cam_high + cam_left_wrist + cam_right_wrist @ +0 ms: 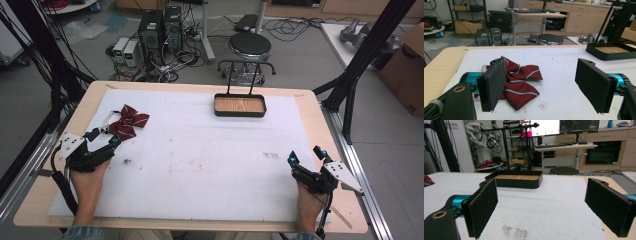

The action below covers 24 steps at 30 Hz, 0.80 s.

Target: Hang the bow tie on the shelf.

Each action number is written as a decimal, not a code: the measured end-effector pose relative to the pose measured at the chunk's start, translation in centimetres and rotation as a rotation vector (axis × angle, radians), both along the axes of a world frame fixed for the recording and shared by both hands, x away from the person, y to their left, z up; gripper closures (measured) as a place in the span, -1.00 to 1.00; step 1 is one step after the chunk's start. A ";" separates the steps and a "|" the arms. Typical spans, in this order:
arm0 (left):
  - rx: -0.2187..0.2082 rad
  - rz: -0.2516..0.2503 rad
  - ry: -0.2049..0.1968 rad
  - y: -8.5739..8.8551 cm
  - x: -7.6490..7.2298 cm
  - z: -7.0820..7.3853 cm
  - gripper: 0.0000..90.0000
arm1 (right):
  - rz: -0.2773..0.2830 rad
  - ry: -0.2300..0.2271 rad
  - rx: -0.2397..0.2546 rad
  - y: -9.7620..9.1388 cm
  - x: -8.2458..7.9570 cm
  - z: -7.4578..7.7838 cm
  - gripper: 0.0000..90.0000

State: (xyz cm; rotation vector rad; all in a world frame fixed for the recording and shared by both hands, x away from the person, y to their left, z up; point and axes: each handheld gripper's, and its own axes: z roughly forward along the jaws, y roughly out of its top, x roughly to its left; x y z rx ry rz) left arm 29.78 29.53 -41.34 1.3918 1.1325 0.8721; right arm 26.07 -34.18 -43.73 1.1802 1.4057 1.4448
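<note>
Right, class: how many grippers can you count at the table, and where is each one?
2. The left gripper sits at the near-left, open beside the red bow tie; the right gripper sits at the near-right, open over the white mat.

I count one dark red striped fabric bow tie [128, 121] at the left of the frame, one black rectangular tray with a wooden base [239, 105] at upper centre, and one round black stool [249, 46] above it.

A dark red bow tie [128, 121] with thin white stripes is lying flat and slightly rumpled on the white-covered desk [200, 165], toward its far left corner.
</note>
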 end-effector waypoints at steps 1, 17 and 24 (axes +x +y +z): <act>0.003 -0.001 0.002 0.0 0.0 0.0 -0.45 | 0.000 0.000 0.001 0.0 0.0 0.0 -0.77; 0.013 -0.002 0.003 -0.3 0.2 -0.2 -0.44 | 0.001 0.002 -0.001 0.0 0.0 0.0 -0.77; 0.041 -0.016 0.020 -0.5 1.2 -0.2 -0.43 | 0.009 0.006 -0.002 0.1 0.0 -0.1 -0.77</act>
